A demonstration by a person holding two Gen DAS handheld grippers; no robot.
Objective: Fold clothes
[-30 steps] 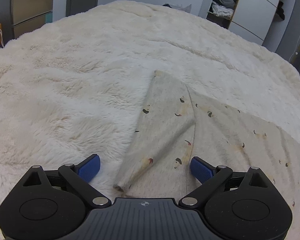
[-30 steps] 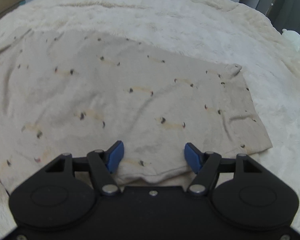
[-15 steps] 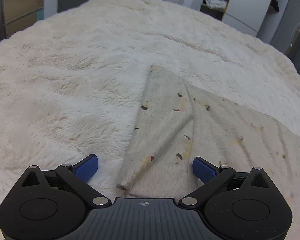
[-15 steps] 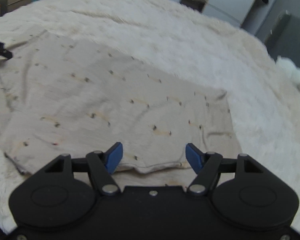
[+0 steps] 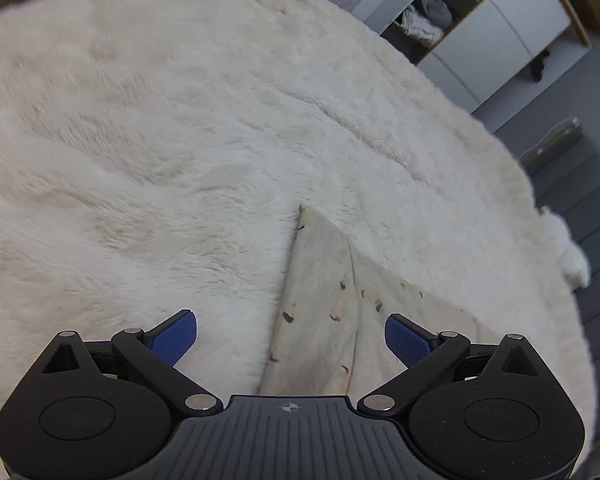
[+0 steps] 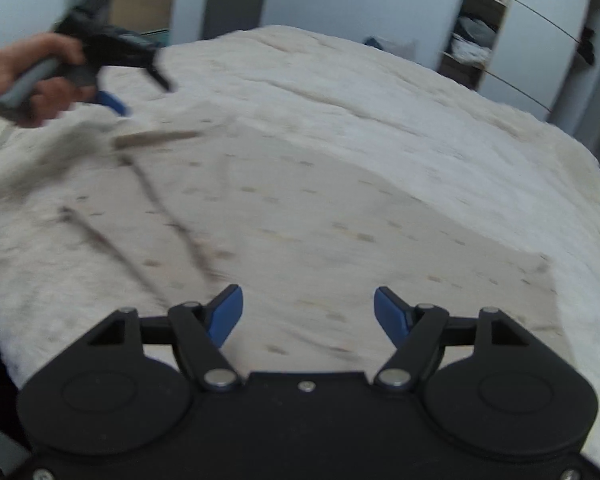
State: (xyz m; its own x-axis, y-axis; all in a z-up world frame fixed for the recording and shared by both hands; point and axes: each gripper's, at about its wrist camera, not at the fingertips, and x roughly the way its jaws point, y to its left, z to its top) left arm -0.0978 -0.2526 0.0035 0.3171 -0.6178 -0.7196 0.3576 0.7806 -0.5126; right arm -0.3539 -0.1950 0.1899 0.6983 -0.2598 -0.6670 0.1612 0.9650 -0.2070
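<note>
A fluffy white blanket (image 5: 148, 152) covers the bed. The beige garment (image 6: 300, 220) lies flat along its near edge, 1 flap folded. Your left gripper (image 5: 290, 334) and right gripper (image 6: 308, 310) both gape wide, holding nothing; next, pinch an edge.

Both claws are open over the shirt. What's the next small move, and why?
Probably lower the left claw onto the folded sleeve edge right below it and close. Both claws are open and empty, the right claw hangs above the shirt, and the shirt lies mostly flat on the blanket, only one side folded in.
</note>
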